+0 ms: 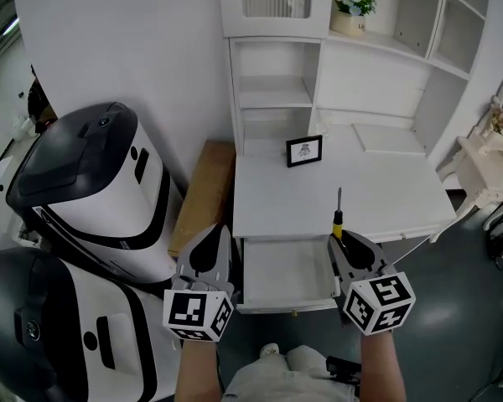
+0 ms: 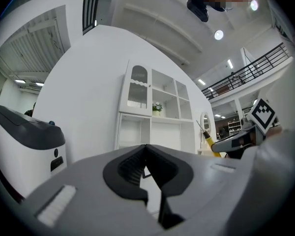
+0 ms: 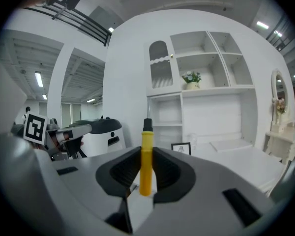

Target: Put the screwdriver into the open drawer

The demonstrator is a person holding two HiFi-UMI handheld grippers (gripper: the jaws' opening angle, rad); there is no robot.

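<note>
The drawer [image 1: 287,273] stands pulled out under the table [image 1: 386,199], between my two hand-held grippers, and only its white bottom shows. My right hand-held gripper [image 3: 146,151] clamps the screwdriver [image 3: 146,173] by its yellow handle, upright between the jaws, with the shaft poking past their tips. The drawer's right corner is just to its left. My left hand-held gripper [image 2: 147,149] has its jaws together on nothing, beside the drawer's left edge.

Two claws: left claw [image 1: 211,248], right claw [image 1: 350,254]. One screwdriver [image 1: 338,217]. One open drawer [image 1: 287,273]. One framed picture [image 1: 304,151] on one table [image 1: 377,193]. One flower pot [image 1: 350,13], top of frame. Two black-and-white machines [image 1: 92,193], left side.
</note>
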